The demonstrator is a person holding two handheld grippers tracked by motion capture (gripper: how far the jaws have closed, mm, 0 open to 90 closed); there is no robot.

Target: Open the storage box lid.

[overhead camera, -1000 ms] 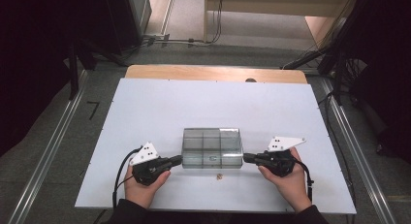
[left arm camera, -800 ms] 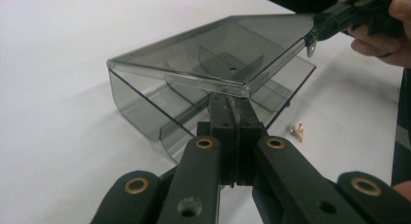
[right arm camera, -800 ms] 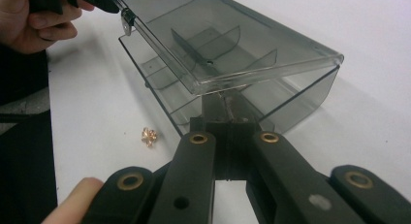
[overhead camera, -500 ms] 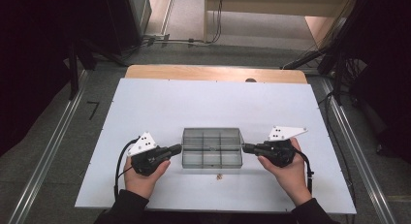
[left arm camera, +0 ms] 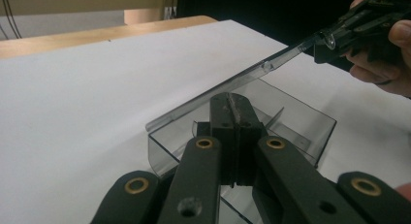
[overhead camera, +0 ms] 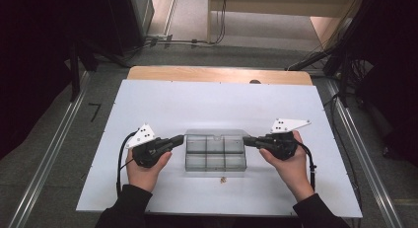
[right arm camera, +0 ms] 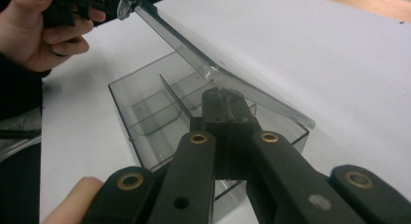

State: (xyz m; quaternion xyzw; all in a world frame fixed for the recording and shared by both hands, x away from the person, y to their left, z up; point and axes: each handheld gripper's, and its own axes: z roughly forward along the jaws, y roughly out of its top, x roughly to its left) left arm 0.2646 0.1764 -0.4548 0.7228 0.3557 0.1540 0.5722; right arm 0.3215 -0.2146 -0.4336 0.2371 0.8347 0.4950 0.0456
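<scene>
Left tool [overhead camera: 181, 137] tips hidden (lid [left arm camera: 228, 88]), closed

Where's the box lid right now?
In the high view the clear lid is swung up over the far edge of the compartment box, mid-table, with the left gripper and right gripper at its ends.

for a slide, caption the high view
Two hand-held grippers, left and right, lift the clear lid off a divided box.
</scene>
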